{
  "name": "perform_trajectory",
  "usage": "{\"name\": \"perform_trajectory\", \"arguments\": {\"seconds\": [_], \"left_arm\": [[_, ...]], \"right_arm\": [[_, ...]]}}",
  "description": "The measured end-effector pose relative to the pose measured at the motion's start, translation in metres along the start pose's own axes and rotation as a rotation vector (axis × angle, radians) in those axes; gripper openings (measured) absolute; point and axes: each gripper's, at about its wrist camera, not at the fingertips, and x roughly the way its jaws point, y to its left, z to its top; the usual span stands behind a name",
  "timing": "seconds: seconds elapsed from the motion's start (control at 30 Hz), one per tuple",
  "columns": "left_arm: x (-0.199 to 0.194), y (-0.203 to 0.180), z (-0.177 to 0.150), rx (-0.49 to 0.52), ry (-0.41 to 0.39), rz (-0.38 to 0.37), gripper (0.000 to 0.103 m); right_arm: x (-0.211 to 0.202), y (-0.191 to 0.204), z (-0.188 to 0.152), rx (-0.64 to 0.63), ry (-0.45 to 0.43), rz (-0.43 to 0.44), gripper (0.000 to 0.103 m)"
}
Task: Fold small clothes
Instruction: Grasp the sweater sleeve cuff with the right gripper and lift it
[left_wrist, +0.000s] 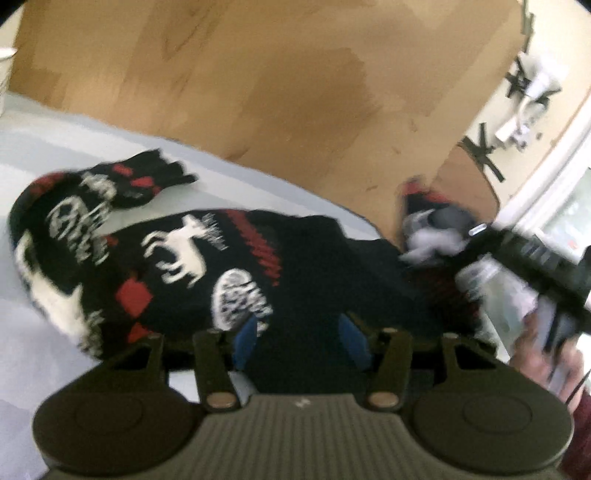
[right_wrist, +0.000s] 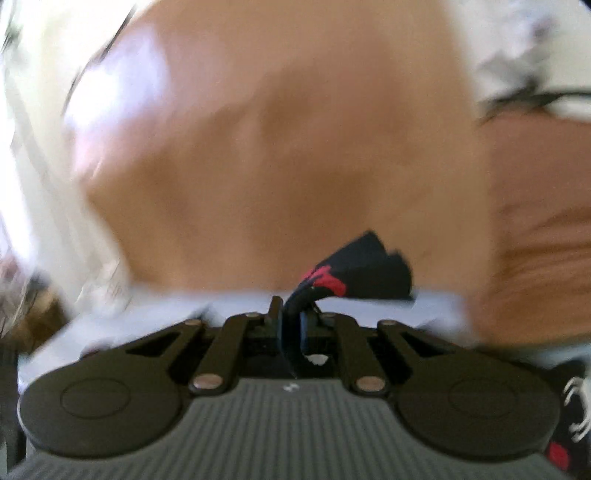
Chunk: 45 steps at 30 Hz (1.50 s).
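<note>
Black fabric with red and white reindeer print, a small garment (left_wrist: 177, 258), spread rumpled over the pale tabletop (left_wrist: 55, 155) near its far edge. Left tool (left_wrist: 301, 341) half spread above the cloth, blue pads (left_wrist: 245, 341) clamping nothing. Right tool (right_wrist: 291, 325) pressed together, pinching a garment corner (right_wrist: 354, 273) off the tabletop's right end. Wood floor (left_wrist: 277, 74) beyond, open.

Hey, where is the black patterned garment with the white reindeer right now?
In the left wrist view the black patterned garment lies spread on the pale sheet, just ahead of the left gripper; the right gripper pinches one corner.
</note>
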Motion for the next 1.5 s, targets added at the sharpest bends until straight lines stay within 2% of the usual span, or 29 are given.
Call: {"name": "perform_trajectory", "arguments": {"seconds": [0.07,0.13,0.2,0.27,0.33,0.43,0.47,0.53,0.57,0.6,0.63,0.73,0.8,0.93,1.03,1.07,1.1,1.13,1.17,1.2,1.27,1.37,1.4,1.47,1.5], "left_arm": [[-0.001,0.006,-0.002,-0.01,0.005,0.008,0.051],[-0.002,0.009,-0.002,-0.01,0.005,0.011,0.053],[-0.003,0.01,-0.003,-0.007,0.006,0.01,0.055],[-0.002,0.008,-0.003,0.0,0.009,0.006,0.055],[0.001,0.004,-0.002,0.011,0.015,0.002,0.055],[0.004,-0.006,0.001,0.037,0.021,-0.008,0.056],[0.007,-0.011,0.002,0.046,0.024,-0.012,0.057],[0.016,-0.022,0.006,0.064,0.04,-0.026,0.058],[0.023,-0.031,0.008,0.076,0.056,-0.034,0.058],[0.031,-0.04,0.01,0.092,0.07,-0.043,0.058],[0.04,-0.052,0.013,0.118,0.085,-0.054,0.058],[0.067,-0.089,0.018,0.188,0.124,-0.093,0.061],[0.086,-0.109,0.02,0.222,0.155,-0.113,0.065],[0.127,-0.138,0.019,0.252,0.219,-0.075,0.066],[0.145,-0.14,0.014,0.229,0.26,-0.052,0.062],[0.146,-0.142,0.011,0.234,0.249,-0.045,0.059],[0.146,-0.145,0.01,0.249,0.238,-0.034,0.042],[0.146,-0.149,0.007,0.271,0.233,-0.02,0.032],[0.146,-0.151,0.005,0.288,0.225,-0.009,0.018],[0.145,-0.152,0.005,0.295,0.216,-0.015,0.016],[0.132,-0.153,0.004,0.314,0.147,-0.021,0.016],[0.11,-0.167,-0.004,0.428,-0.022,0.026,0.016],[0.109,-0.171,-0.008,0.46,-0.049,0.051,0.016],[0.121,-0.175,-0.016,0.499,-0.011,0.11,0.017],[0.13,-0.173,-0.02,0.502,0.024,0.128,0.017]], "right_arm": [[0.021,0.02,-0.02,-0.034,0.076,0.039,0.011],[0.033,0.028,-0.028,-0.045,0.108,0.045,0.011],[0.035,0.025,-0.029,-0.025,0.112,0.039,0.011],[0.027,0.012,-0.017,0.006,0.073,0.006,0.011],[0.013,0.0,-0.003,0.03,0.006,-0.051,0.011],[-0.035,-0.019,-0.003,0.007,-0.122,-0.209,0.011],[-0.049,-0.025,-0.009,-0.001,-0.137,-0.273,0.011],[-0.068,-0.038,-0.026,0.026,-0.112,-0.373,0.021],[-0.071,-0.043,-0.035,0.049,-0.074,-0.372,0.028],[-0.074,-0.05,-0.044,0.065,-0.016,-0.34,0.052],[-0.079,-0.056,-0.052,0.08,0.035,-0.302,0.062],[-0.104,-0.077,-0.064,0.16,0.008,-0.252,0.066],[-0.117,-0.096,-0.064,0.263,-0.033,-0.246,0.068],[-0.137,-0.134,-0.067,0.436,-0.094,-0.284,0.068],[-0.138,-0.157,-0.074,0.507,-0.074,-0.321,0.068],[-0.134,-0.164,-0.077,0.528,-0.061,-0.322,0.068],[-0.129,-0.169,-0.079,0.545,-0.037,-0.311,0.067],[-0.123,-0.171,-0.081,0.55,-0.003,-0.288,0.047],[-0.115,-0.169,-0.081,0.527,0.041,-0.259,0.025],[-0.11,-0.166,-0.08,0.486,0.062,-0.257,0.016],[-0.109,-0.148,-0.07,0.347,0.031,-0.309,0.015],[-0.109,-0.129,-0.057,0.227,-0.044,-0.338,0.015],[-0.108,-0.123,-0.055,0.18,-0.06,-0.371,0.002],[-0.095,-0.113,-0.058,0.035,-0.05,-0.538,0.003],[-0.089,-0.117,-0.062,0.035,-0.024,-0.558,0.003]]}}
